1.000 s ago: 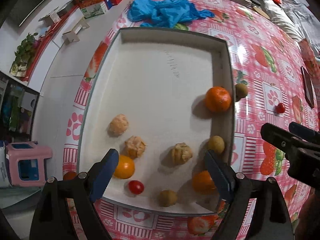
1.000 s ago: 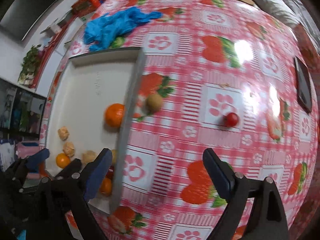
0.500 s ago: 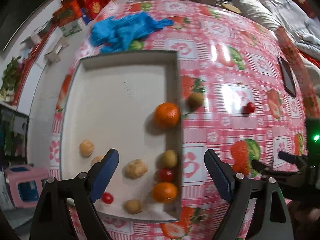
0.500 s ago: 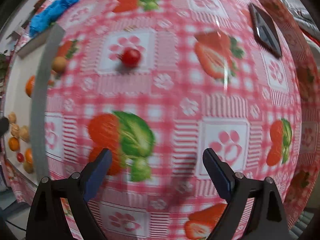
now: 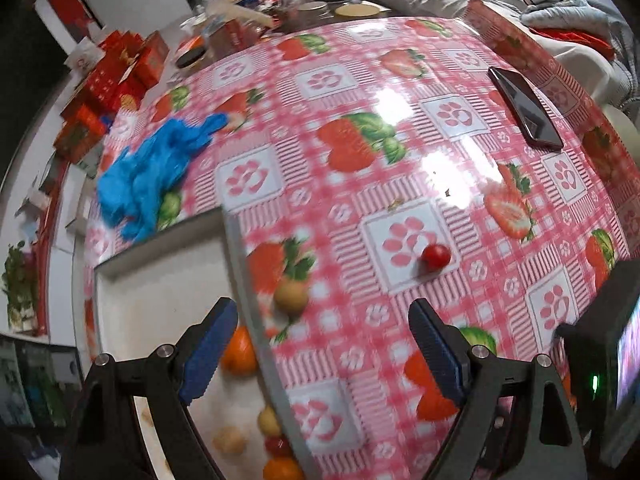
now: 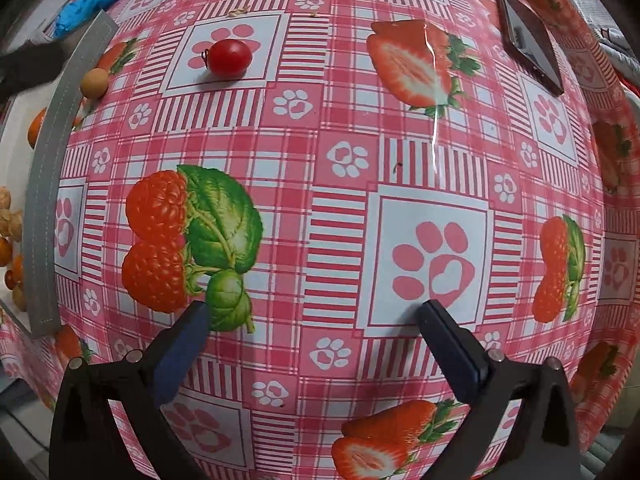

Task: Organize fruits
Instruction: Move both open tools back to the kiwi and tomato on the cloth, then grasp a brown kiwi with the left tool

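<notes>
Both grippers hang with jaws spread and nothing between them — the left gripper (image 5: 320, 344) over the tray's grey wall (image 5: 256, 320), the right gripper (image 6: 316, 332) above bare tablecloth (image 6: 340, 208). A cherry tomato (image 6: 229, 57) and a small tan fruit (image 6: 94, 83) lie outside the tray; oranges (image 5: 239, 350) sit inside. A phone (image 6: 528, 40) lies well beyond the tray — crumpled blue plastic (image 5: 152, 176) behind it.

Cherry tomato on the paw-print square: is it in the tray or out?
Out. The cherry tomato lies on the tablecloth, well apart from the tray's grey wall, beyond the open right hand-held gripper.
</notes>
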`<state>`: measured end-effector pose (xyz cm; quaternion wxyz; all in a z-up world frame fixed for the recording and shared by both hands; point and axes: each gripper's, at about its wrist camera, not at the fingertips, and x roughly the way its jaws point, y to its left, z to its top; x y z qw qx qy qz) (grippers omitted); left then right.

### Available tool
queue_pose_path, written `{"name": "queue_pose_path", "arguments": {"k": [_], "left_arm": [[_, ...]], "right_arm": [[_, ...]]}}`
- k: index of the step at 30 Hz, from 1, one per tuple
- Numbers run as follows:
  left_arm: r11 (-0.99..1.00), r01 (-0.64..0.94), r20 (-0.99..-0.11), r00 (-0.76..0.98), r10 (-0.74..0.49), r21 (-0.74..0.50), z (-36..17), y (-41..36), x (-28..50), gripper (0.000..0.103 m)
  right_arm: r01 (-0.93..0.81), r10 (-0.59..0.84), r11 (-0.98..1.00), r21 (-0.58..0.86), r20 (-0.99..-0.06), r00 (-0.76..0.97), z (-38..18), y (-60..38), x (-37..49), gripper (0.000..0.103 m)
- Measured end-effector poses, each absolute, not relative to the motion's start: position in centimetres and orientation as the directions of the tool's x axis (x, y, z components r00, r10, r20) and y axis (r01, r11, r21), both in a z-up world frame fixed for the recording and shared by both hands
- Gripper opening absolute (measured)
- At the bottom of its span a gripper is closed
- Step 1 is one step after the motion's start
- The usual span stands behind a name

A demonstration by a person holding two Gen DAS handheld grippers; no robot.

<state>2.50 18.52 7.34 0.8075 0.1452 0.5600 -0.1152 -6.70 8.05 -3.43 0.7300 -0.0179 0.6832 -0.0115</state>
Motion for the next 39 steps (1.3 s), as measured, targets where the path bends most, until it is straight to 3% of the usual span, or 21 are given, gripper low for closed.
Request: {"name": "queue_pose_path", "arguments": {"k": [11, 16, 19, 26, 37, 39], "left_arm": [[0.929, 0.349, -0.958, 0.285, 0.024, 0.127, 2.6, 17.5, 6.0, 0.088], [0.938, 0.338, -0.975, 0.221, 0.001, 0.078, 0.8, 18.1, 6.3, 0.088], [0.938, 0.346, -0.986, 0.165, -0.029, 0.031, -0.4, 18.0, 6.5, 0.089], [0.940, 0.246, -0.950, 0.145, -0.275, -0.235, 0.9, 19.8, 6.1, 0.089], [0.963, 0.230, -0.970, 0.161, -0.181, -0.142, 1.0, 19.8, 6.1, 0.089], [0.964, 0.233, -0.974, 0.154, -0.168, -0.130, 0.5, 19.1, 5.7, 0.084]], "right_arm": [[-0.015, -0.039, 0.999, -0.040, -0.996, 0.085, -3.1, 7.9, -6.7, 0.103], [-0.025, -0.038, 0.999, -0.041, -0.994, 0.098, -3.0, 8.0, -6.9, 0.103], [-0.026, -0.038, 0.999, -0.041, -0.994, 0.100, -2.9, 8.2, -7.2, 0.103], [-0.033, -0.038, 0.999, -0.041, -0.994, 0.100, -3.0, 8.2, -6.7, 0.103], [-0.032, -0.037, 0.999, -0.042, -0.992, 0.120, -2.8, 8.2, -6.9, 0.103], [-0.035, -0.037, 0.999, -0.042, -0.992, 0.124, -2.8, 8.1, -6.9, 0.103]]}}
